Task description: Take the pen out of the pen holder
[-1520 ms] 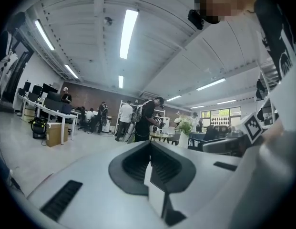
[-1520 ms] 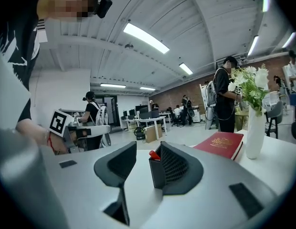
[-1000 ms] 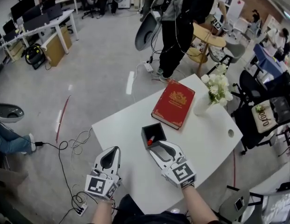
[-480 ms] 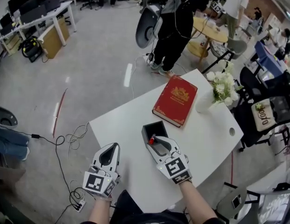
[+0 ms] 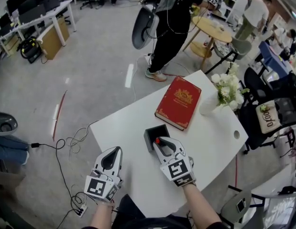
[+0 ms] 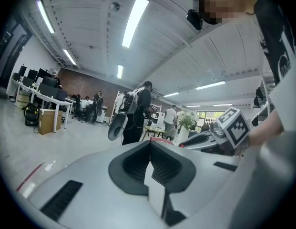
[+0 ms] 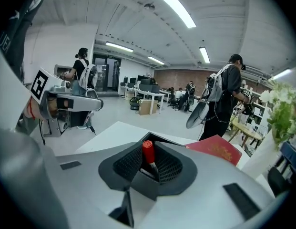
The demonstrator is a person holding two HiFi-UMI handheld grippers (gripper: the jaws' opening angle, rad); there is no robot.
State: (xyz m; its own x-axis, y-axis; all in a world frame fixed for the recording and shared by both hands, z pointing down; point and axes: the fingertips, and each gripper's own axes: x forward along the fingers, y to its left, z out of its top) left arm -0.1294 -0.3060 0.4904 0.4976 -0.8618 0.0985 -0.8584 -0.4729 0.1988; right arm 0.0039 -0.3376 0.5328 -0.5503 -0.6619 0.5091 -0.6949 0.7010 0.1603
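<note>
The black square pen holder (image 5: 151,133) stands on the white table (image 5: 124,128), in front of the red book. A pen with a red cap (image 5: 157,140) sticks up out of it. My right gripper (image 5: 159,143) reaches over the holder's near edge. Its jaws are closing, with the pen's red cap (image 7: 148,152) upright between the meshed pads (image 7: 170,166) and a little room still at its sides. My left gripper (image 5: 118,151) hovers at the table's near left edge, jaws together and empty (image 6: 150,149).
A red hardcover book (image 5: 178,103) lies beyond the holder. A white vase of flowers (image 5: 223,92) stands at the table's right. A person (image 5: 174,23) stands past the far corner. Cables (image 5: 74,144) trail on the floor at the left.
My right gripper has moved forward and down to the holder and its jaws have narrowed around the pen's red cap. The left gripper has stayed in place.
</note>
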